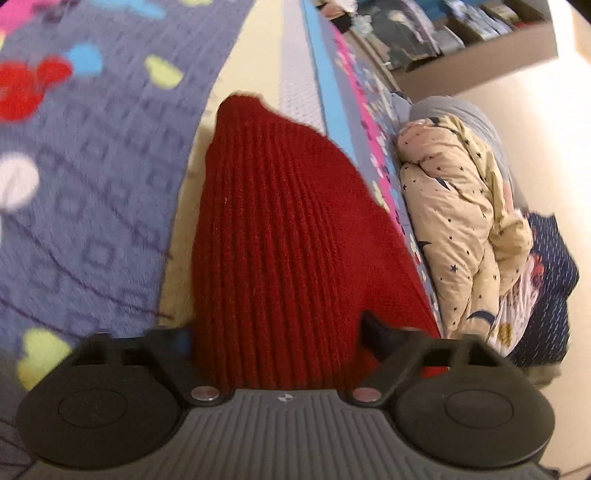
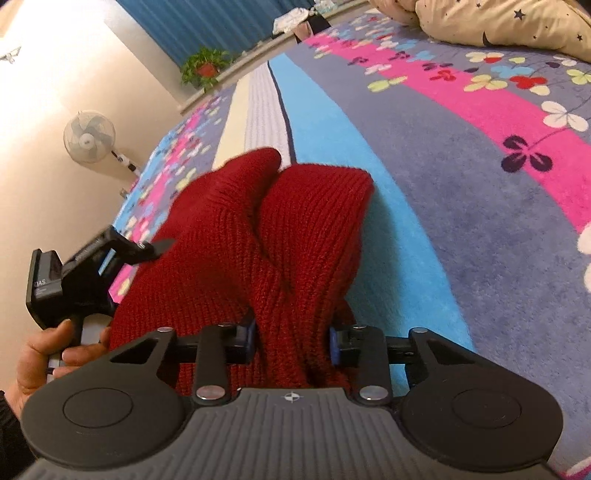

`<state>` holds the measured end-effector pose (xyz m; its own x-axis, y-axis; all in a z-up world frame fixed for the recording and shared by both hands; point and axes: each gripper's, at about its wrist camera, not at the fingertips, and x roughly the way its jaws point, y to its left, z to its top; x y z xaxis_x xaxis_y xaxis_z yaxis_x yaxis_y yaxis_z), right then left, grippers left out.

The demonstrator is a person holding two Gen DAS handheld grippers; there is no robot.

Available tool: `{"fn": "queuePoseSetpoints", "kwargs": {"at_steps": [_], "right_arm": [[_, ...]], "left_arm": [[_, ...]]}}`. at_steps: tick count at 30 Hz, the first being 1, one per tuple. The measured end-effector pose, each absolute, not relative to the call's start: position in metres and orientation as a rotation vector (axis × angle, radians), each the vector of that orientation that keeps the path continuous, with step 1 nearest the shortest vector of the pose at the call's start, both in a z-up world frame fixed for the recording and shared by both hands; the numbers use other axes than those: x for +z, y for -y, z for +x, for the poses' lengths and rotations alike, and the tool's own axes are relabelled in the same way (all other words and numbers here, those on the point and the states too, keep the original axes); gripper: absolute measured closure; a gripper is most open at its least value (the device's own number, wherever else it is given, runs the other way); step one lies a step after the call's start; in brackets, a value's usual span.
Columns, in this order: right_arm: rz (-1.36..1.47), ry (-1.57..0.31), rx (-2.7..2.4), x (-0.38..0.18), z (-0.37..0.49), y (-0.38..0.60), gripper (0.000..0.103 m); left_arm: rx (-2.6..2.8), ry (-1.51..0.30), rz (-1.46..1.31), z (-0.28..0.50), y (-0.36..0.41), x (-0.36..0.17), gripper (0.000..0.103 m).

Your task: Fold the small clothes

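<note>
A dark red ribbed knit garment (image 1: pixel 280 236) lies on the patterned bed cover and fills the middle of the left wrist view. My left gripper (image 1: pixel 277 339) has its jaws set wide, with the garment's near edge lying between and over them. In the right wrist view the same red knit (image 2: pixel 280 236) is bunched into two rounded folds. My right gripper (image 2: pixel 291 339) is shut on a gathered part of it, with blue pads (image 2: pixel 334 341) pressed on both sides. The left gripper (image 2: pixel 110 254) shows at the left of that view, at the garment's edge, held by a hand (image 2: pixel 40 354).
The bed cover (image 2: pixel 461 177) has blue, pink, cream and violet stripes with flowers. A cream star-print quilt (image 1: pixel 461 229) is piled at the bed's edge. Shelves of folded cloth (image 1: pixel 443 29) stand behind. A fan (image 2: pixel 88 136) and a potted plant (image 2: pixel 205 66) stand by the wall.
</note>
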<state>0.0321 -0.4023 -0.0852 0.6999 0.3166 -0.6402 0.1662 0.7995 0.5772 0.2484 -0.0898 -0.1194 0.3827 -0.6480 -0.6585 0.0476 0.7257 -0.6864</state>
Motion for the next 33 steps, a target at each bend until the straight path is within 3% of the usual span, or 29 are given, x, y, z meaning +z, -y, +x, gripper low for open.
{"fn": "queuePoseSetpoints", "kwargs": {"at_steps": [2, 11, 13, 15, 19, 23, 25, 27, 29, 31, 33], "right_arm": [[0.620, -0.776, 0.098, -0.079, 0.034, 0.396, 0.070], [0.589, -0.660, 0.279, -0.059, 0.059, 0.343, 0.074], [0.562, -0.637, 0.331, -0.056, 0.065, 0.328, 0.074], [0.538, -0.647, 0.364, -0.056, 0.071, 0.313, 0.074], [0.497, -0.810, 0.369, -0.079, 0.088, 0.294, 0.070], [0.507, -0.852, 0.351, -0.082, 0.089, 0.294, 0.067], [0.539, -0.857, 0.350, -0.080, 0.086, 0.298, 0.066], [0.551, -0.859, 0.348, -0.077, 0.081, 0.298, 0.065], [0.525, -0.854, 0.349, -0.076, 0.078, 0.298, 0.065], [0.512, -0.862, 0.340, -0.080, 0.077, 0.297, 0.067], [0.501, -0.867, 0.337, -0.082, 0.077, 0.295, 0.067]], "left_arm": [[-0.502, -1.073, -0.600, 0.247, 0.085, -0.102, 0.039], [-0.445, -0.852, -0.400, 0.237, 0.023, -0.010, 0.040], [-0.436, -0.855, -0.411, 0.240, -0.001, -0.011, 0.038], [-0.404, -0.890, -0.418, 0.244, -0.018, -0.025, 0.028], [-0.209, -1.071, -0.244, 0.247, -0.029, -0.059, 0.024], [-0.225, -0.891, -0.202, 0.203, -0.044, -0.015, 0.024], [-0.302, -0.829, -0.196, 0.177, -0.041, 0.002, 0.026], [-0.357, -0.813, -0.098, 0.157, -0.022, 0.003, 0.045], [-0.370, -0.866, 0.096, 0.149, 0.005, -0.025, 0.052], [-0.364, -0.856, 0.193, 0.141, 0.020, -0.057, 0.049], [-0.348, -0.829, 0.209, 0.135, 0.023, -0.051, 0.049]]}}
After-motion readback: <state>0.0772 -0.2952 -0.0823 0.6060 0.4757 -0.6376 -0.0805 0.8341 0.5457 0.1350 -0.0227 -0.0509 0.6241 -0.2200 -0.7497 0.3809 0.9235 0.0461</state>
